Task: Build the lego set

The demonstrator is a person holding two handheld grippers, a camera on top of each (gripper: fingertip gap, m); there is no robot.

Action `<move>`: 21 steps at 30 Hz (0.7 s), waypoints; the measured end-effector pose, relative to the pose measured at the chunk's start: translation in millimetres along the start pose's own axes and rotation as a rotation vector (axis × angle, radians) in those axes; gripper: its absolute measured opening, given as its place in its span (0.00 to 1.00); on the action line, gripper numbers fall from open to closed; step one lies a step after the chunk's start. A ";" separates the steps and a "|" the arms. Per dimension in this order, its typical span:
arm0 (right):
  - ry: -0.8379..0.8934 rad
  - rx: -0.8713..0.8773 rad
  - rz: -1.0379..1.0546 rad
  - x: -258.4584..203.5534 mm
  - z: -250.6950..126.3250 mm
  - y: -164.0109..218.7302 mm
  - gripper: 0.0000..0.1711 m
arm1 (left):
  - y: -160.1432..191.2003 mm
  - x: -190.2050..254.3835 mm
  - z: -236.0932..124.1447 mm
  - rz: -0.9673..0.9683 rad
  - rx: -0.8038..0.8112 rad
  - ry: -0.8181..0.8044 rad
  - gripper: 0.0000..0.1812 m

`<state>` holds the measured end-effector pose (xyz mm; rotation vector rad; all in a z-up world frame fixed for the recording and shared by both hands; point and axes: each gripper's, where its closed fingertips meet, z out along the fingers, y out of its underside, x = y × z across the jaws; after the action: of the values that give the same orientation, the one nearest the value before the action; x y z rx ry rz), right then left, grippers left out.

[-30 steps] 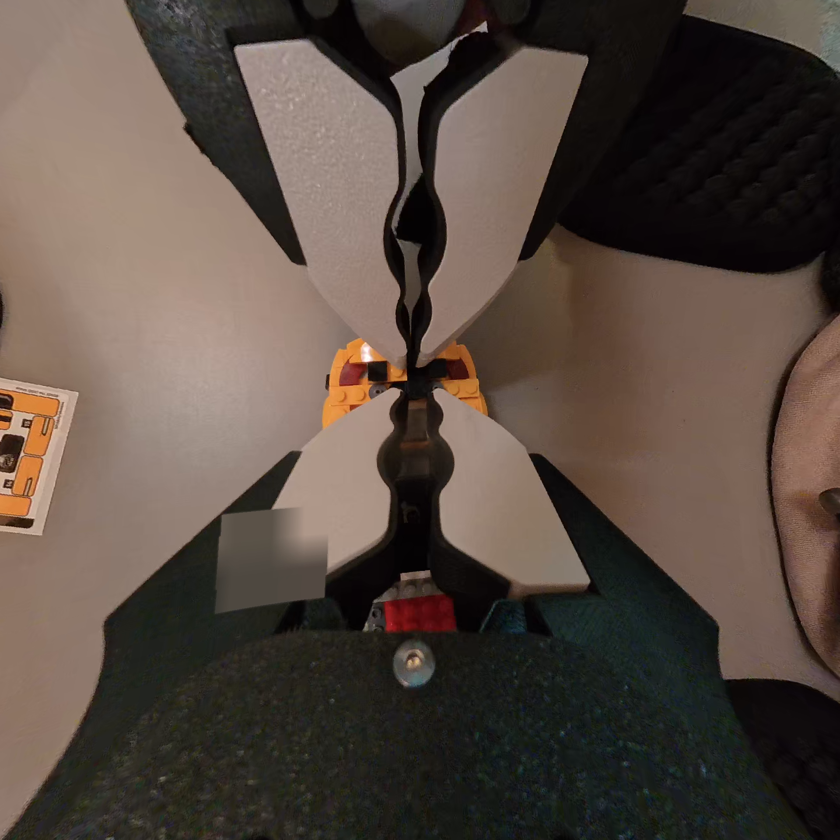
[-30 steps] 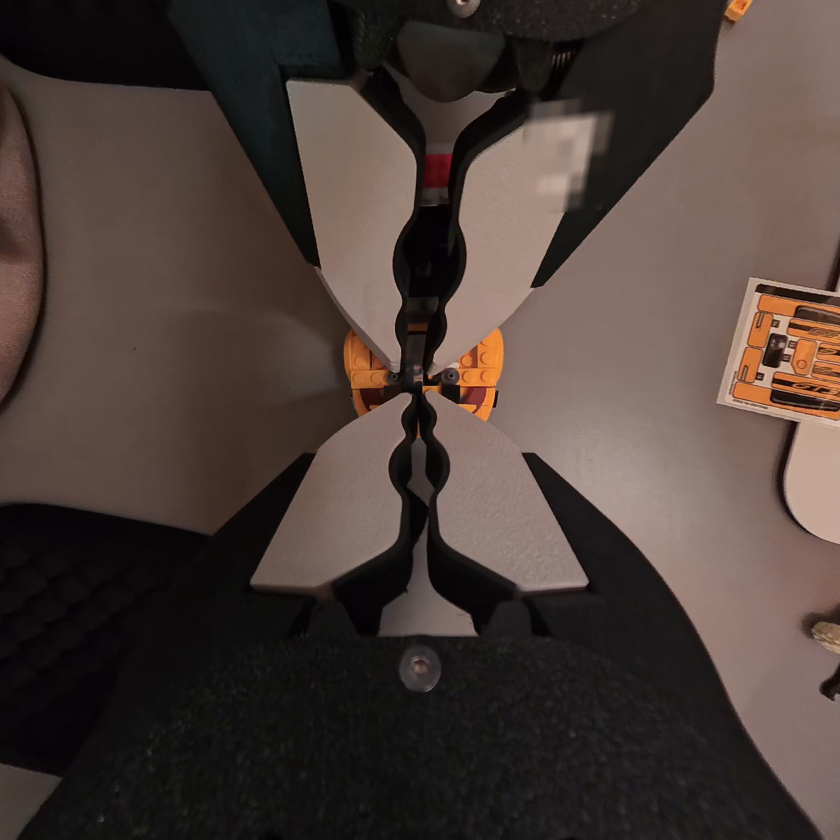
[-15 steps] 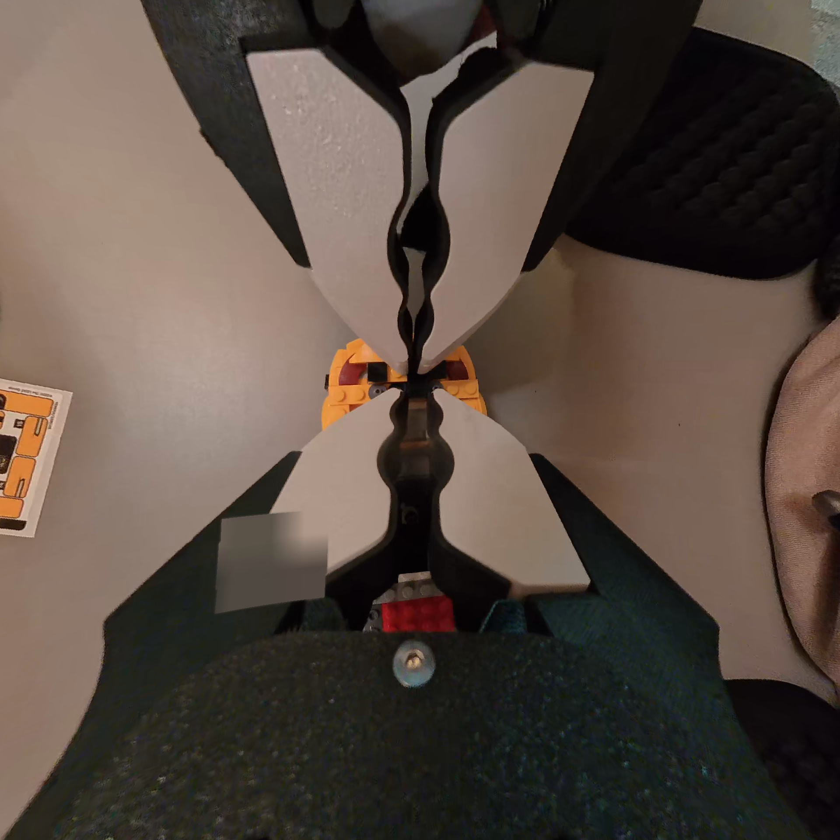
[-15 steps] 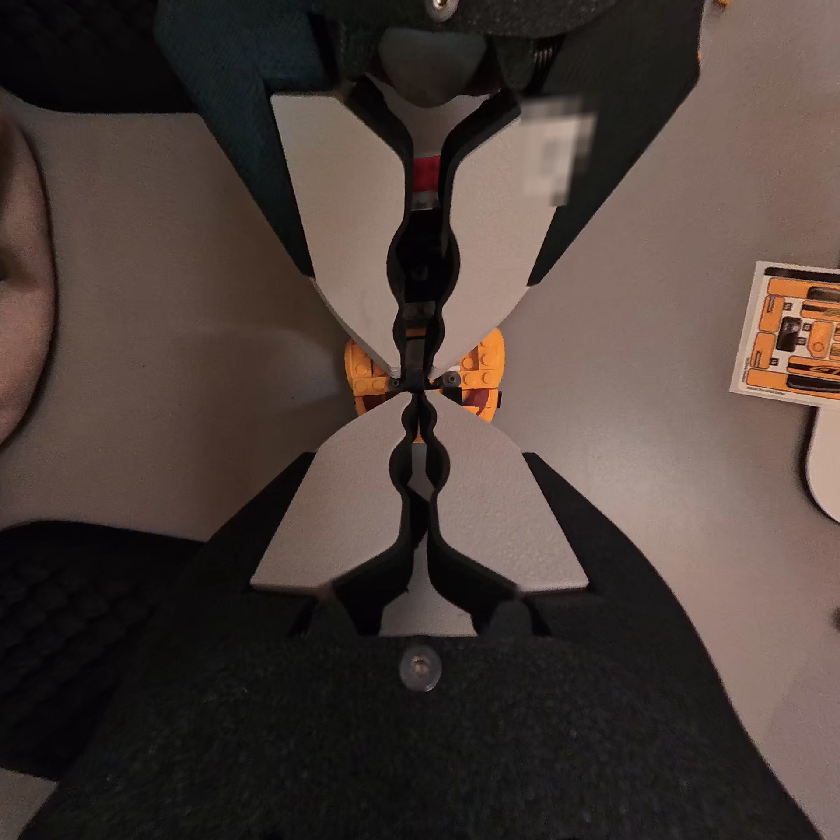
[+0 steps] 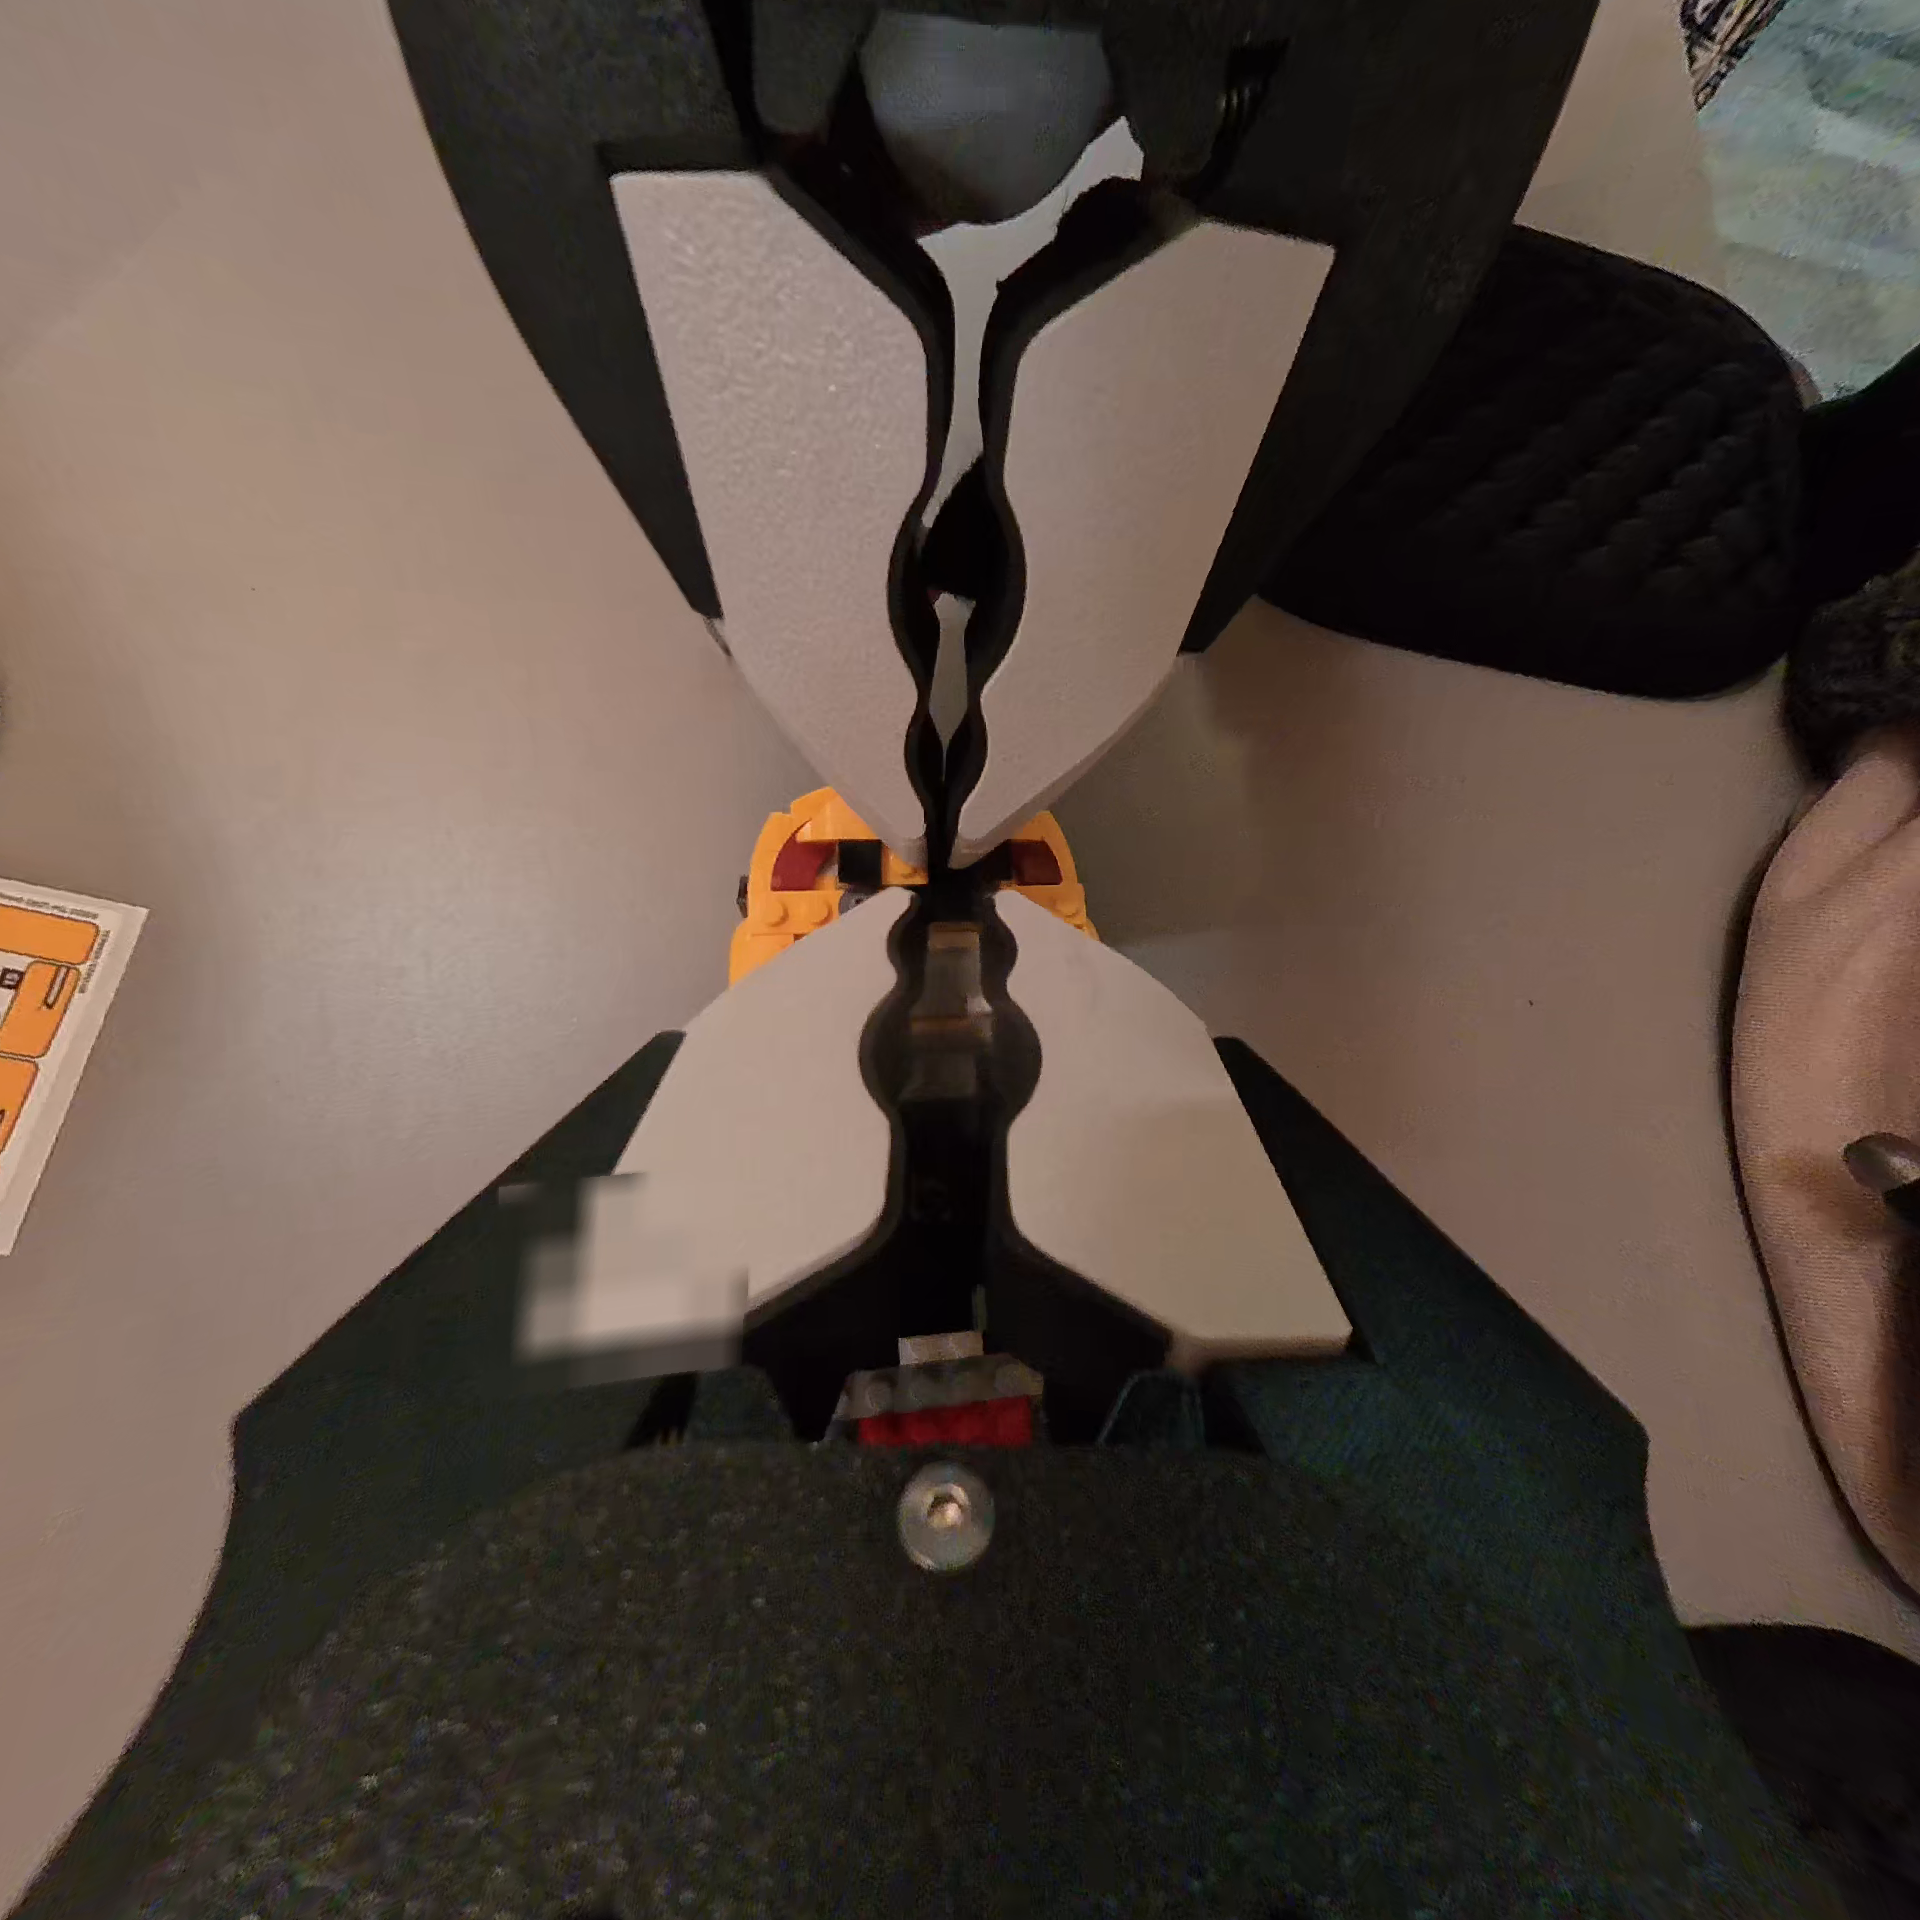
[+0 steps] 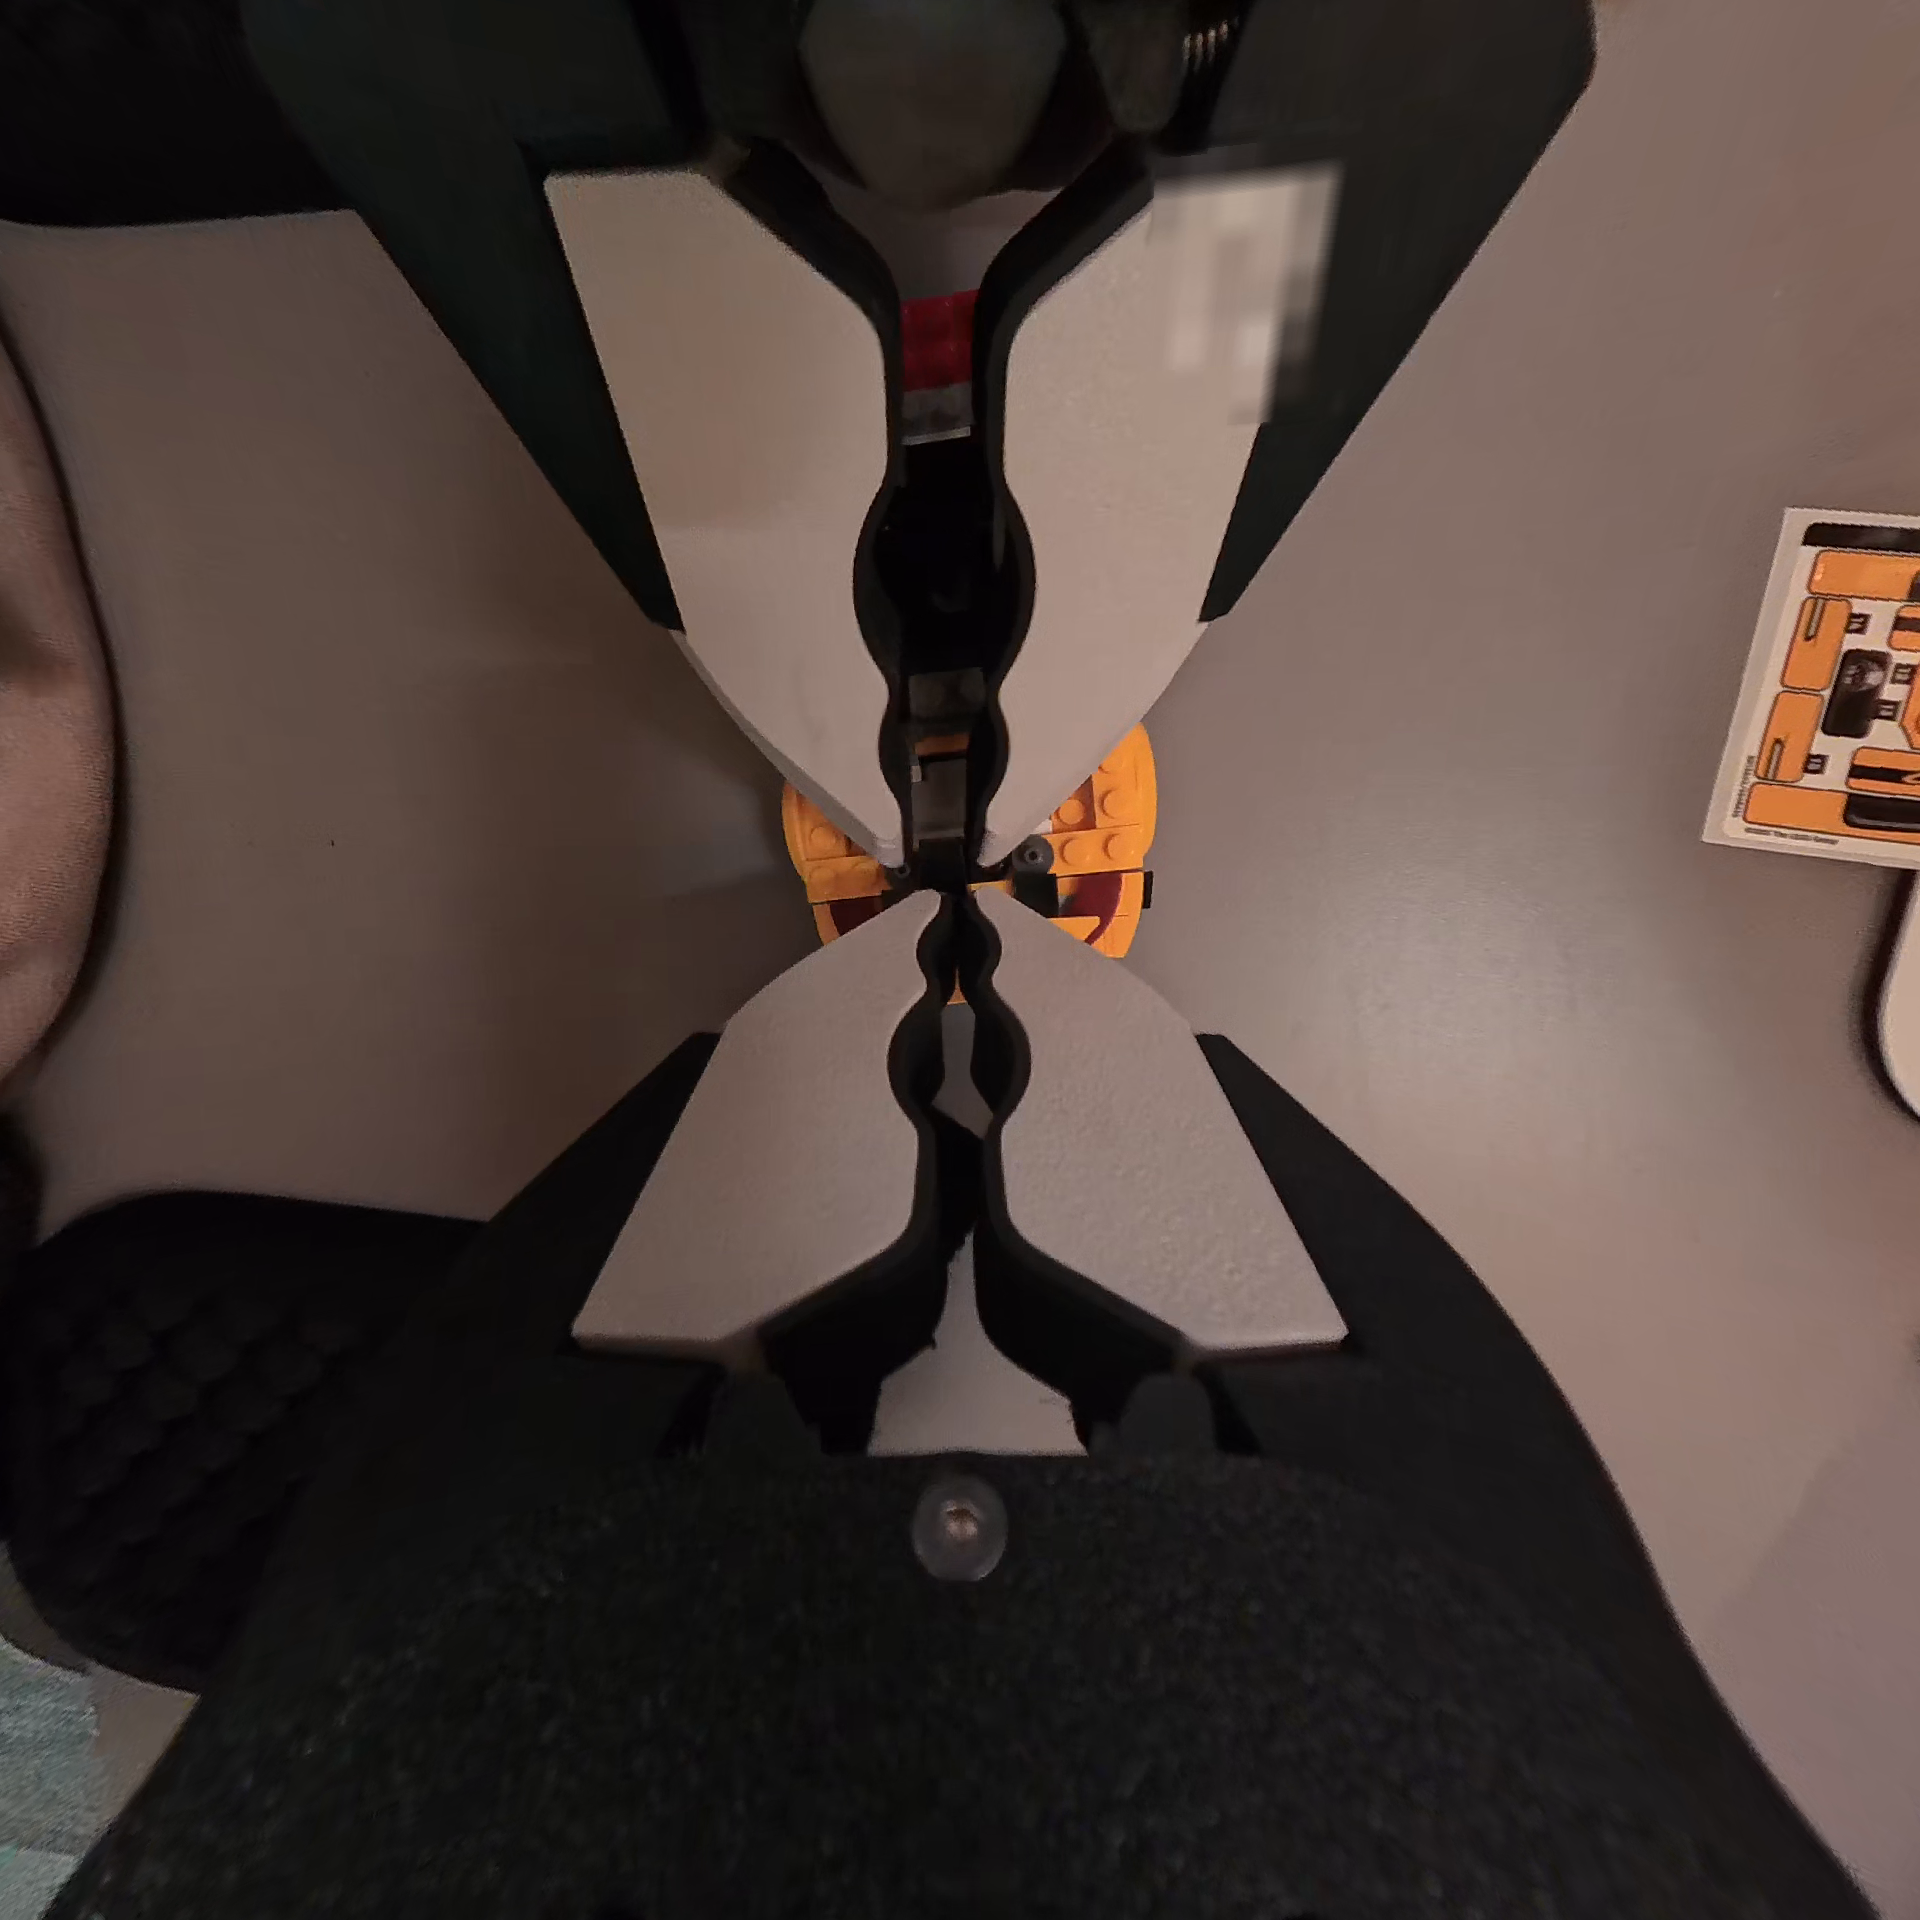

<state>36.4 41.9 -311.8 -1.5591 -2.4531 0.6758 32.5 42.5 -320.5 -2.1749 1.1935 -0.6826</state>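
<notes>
Tip to tip over the grey table [image 5: 312,623]: my left claw [image 5: 951,920] is clamped on the dark middle strip of the half-built orange lego car [image 5: 800,904]. The car's red brick [image 5: 940,1429] shows deep between that claw's fingers. My right claw [image 6: 951,914] meets it head-on from the far side, its fingers drawn together until the tips touch at the car's centre seam. Whether a small dark piece is pinched there, I cannot tell.

Over the last second the left claw's view has barely altered. From the right claw, though, the car [image 6: 1112,821] now sits off to the right of my tips instead of squarely behind them, and the sticker sheet [image 6: 1829,707] has slid sideways. I judge that the right claw has swung slightly while pressing. That suggests a part being seated or nudged along the car's spine. The build is well short of done, and the stickers lie unused on the table.
</notes>
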 end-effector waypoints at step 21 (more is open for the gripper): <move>0.035 0.194 0.135 9.0 -7.5 2.5 0.07 | -3.1 2.9 -2.5 0.003 -0.004 0.006 0.06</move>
<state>37.2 53.0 -307.2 -1.6549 -2.1974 0.8722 34.0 40.8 -316.1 -2.1760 1.2020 -0.6863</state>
